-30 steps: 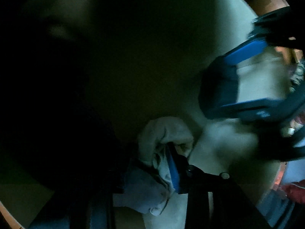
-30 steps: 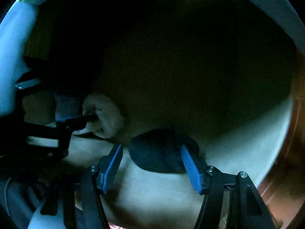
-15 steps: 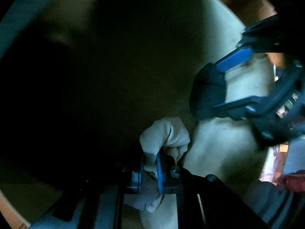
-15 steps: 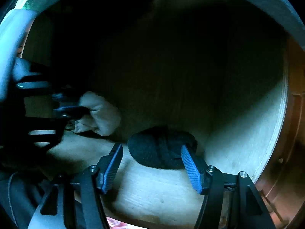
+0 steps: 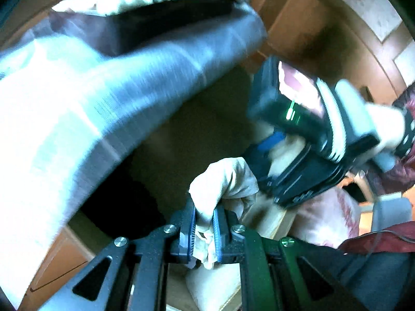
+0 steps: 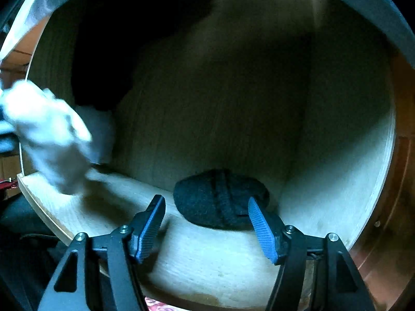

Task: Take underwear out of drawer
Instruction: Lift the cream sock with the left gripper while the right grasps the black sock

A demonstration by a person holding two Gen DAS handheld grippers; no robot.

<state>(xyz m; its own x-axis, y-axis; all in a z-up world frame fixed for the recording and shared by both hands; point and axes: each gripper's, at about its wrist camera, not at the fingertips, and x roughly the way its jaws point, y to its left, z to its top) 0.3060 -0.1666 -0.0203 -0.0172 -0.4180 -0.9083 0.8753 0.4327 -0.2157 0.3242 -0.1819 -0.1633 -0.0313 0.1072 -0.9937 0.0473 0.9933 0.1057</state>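
My left gripper [image 5: 203, 210] is shut on a crumpled white piece of underwear [image 5: 223, 181] and holds it up above the drawer. In the right wrist view that white piece [image 6: 49, 134] hangs blurred at the left, over the drawer's front corner. A dark rolled piece of underwear [image 6: 220, 199] lies on the pale wooden drawer floor [image 6: 207, 259]. My right gripper [image 6: 206, 223] points down over it. Its jaws are opening, with the dark roll between the blue pads and no pad pressing on it.
A grey sleeve [image 5: 77, 103] crosses the upper left of the left wrist view. Brown cabinet fronts [image 5: 298, 26] stand behind. Red cloth [image 5: 404, 163] and pink patterned fabric [image 5: 329, 215] lie at the right. The drawer's back half [image 6: 233, 77] is deep in shadow.
The left gripper closed on the white underwear, then rose out of the dark drawer with it. The right gripper stayed over the dark roll, its jaws slightly wider.
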